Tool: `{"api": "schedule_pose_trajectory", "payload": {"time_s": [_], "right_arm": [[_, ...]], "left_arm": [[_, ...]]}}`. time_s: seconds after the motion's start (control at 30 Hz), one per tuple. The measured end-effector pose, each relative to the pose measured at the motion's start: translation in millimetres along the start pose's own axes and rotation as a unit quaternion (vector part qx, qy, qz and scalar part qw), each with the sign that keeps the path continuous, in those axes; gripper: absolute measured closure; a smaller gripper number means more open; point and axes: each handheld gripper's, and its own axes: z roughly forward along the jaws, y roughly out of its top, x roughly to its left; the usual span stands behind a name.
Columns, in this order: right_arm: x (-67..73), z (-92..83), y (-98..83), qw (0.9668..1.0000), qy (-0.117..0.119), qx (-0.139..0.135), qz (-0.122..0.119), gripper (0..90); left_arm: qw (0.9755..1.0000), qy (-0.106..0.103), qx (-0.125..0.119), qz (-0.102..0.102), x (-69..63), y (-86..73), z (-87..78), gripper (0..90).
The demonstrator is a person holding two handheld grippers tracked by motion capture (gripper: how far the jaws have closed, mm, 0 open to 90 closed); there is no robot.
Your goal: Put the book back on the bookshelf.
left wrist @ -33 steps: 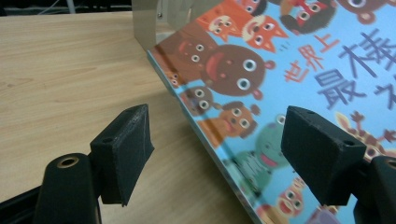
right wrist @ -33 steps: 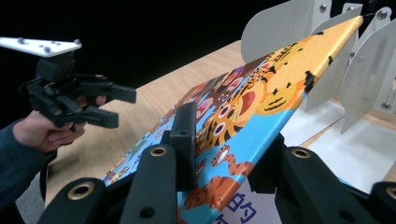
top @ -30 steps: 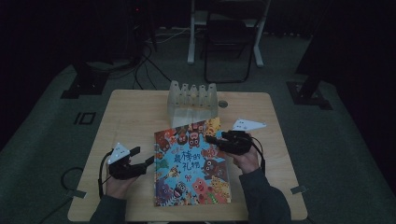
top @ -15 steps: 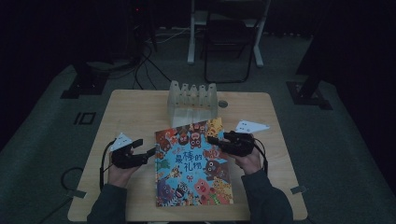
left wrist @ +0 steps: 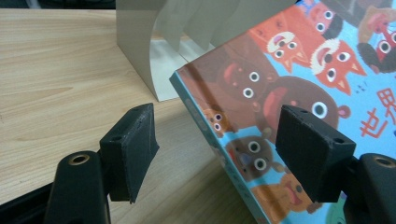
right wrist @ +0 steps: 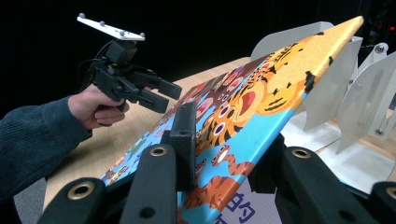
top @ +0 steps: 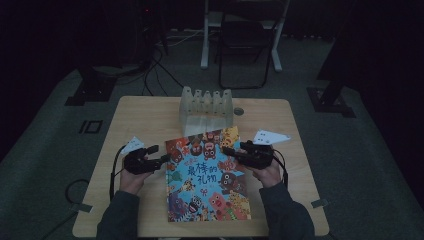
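A colourful picture book (top: 207,182) lies in the middle of the wooden table (top: 145,115). My right gripper (top: 229,150) is shut on its right edge, near the top. In the right gripper view its jaws pinch that edge (right wrist: 224,144), and the book (right wrist: 275,79) tilts up off the table. My left gripper (top: 159,154) is at the book's left edge, open, and its jaws have just been closing a little. In the left gripper view the book's spine (left wrist: 205,121) runs between the two spread pads (left wrist: 133,149), and neither pad touches it.
A white slotted rack (top: 206,107) stands just behind the book; its fins (right wrist: 348,93) rise close to the lifted corner. A small round object (top: 239,111) lies to the rack's right. A chair (top: 245,40) and cables (top: 155,65) are on the floor beyond the table.
My left gripper has moved to the right, up to the book's left edge. The right gripper and the book have stayed put.
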Motion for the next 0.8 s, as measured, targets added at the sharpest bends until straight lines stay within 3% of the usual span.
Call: {"api": "schedule_pose_trajectory", "payload": {"time_s": [0.8], "right_arm": [[7.3, -5.6, 2.1, 0.9987, 0.014, -0.024, -0.043, 68.6]], "left_arm": [[0.9987, -0.046, -0.022, 0.002, -0.7, 9.7, -5.0, 29.9]]}}
